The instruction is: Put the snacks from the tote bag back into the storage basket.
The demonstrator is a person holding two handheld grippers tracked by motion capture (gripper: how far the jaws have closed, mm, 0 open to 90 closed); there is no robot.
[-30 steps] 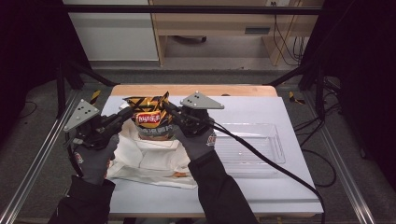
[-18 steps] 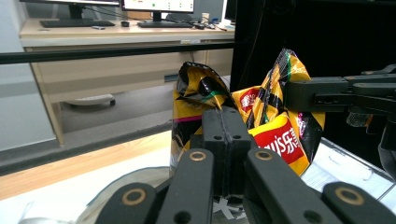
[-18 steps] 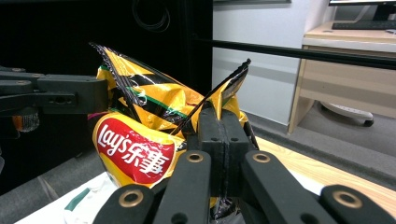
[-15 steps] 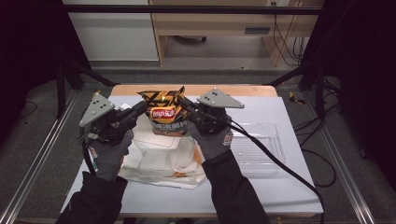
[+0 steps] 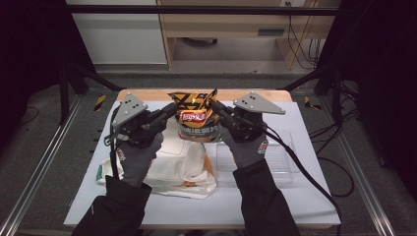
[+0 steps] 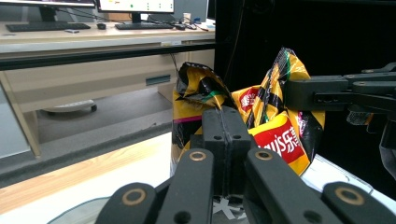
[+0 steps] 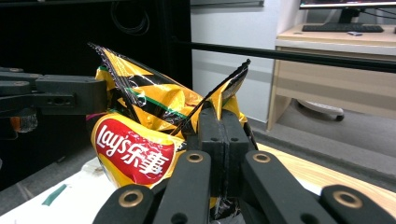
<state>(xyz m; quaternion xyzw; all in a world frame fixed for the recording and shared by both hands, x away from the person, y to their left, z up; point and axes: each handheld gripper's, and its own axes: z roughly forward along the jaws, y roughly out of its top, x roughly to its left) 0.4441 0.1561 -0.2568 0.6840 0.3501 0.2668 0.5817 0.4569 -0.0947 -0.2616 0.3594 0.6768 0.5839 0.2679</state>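
A white-topped table with a pale wooden far edge [image 5: 275, 196] carries everything, and the person's dark-sleeved forearms come in from its near side. On the near left part of the top lies a crumpled white plastic carrier bag with orange and green print [image 5: 169, 169]; just to its right, under the right wrist, sits a clear, shallow rectangular plastic tray [image 5: 282, 157]. Held up between the two tools, above the far end of the carrier bag and apparently clear of the table, though the high view leaves that uncertain, is a crinkled yellow-and-black foil crisp packet with a red logo [image 5: 195, 118], its torn top spread open. The left gripper [image 6: 223, 128] has its black jaws closed together on the packet's left top edge, the foil rising behind them in the left gripper view. The right gripper [image 7: 223, 128] is clamped likewise on the opposite top edge, a flap of foil standing up just above its jaws. Each tool appears sideways in the other's view, gripping the far side.
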